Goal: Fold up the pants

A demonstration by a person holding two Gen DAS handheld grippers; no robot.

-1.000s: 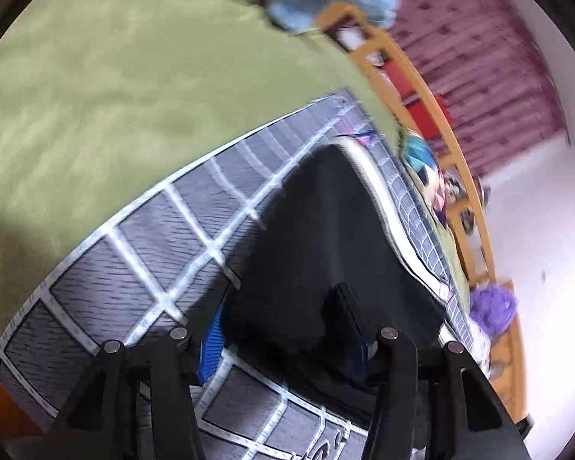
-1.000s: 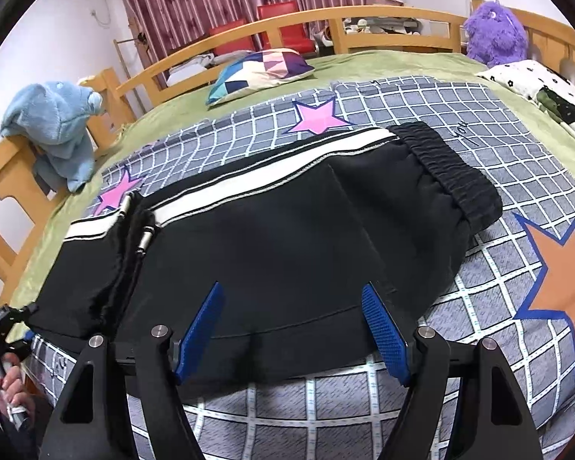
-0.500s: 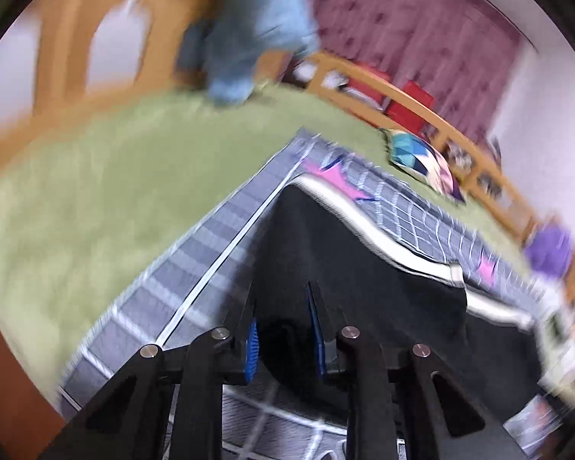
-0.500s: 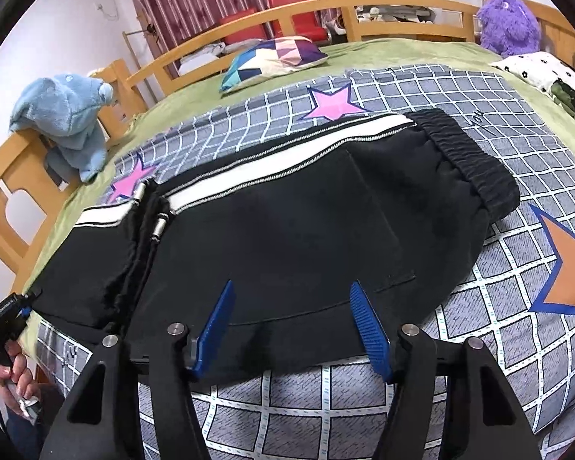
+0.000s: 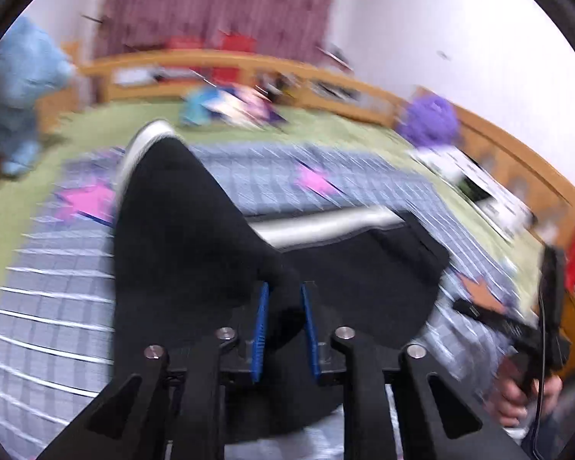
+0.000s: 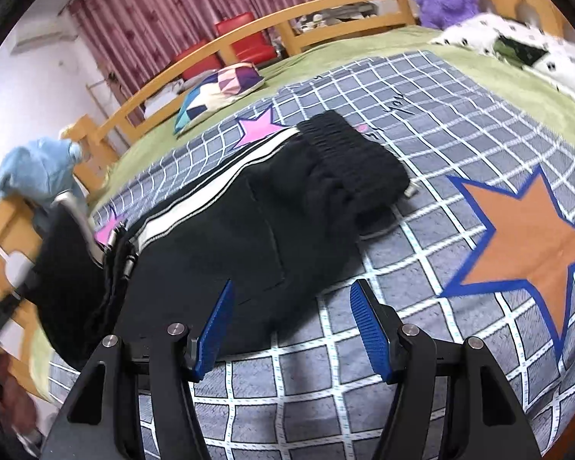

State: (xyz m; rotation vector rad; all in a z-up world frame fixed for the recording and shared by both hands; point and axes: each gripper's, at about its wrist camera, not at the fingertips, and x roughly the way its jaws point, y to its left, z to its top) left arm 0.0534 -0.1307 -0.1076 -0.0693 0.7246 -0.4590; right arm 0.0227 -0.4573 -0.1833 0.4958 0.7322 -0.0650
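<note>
My left gripper [image 5: 283,303] pinches a black fold of the pants [image 6: 272,207], lifting the leg end toward 11 o'clock. My right gripper [image 6: 292,326] hangs wide, holding nothing, over the pants' near edge; they lie on the checked blanket [image 6: 421,122], waistband at 12 o'clock.

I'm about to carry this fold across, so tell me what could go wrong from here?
1. The left hand-held gripper pinches only a small bunch of the pants; the cloth may slip out mid-swing.
2. The right hand-held gripper is open beside the pants, pinning nothing, so the whole pile could drag across the blanket.
</note>
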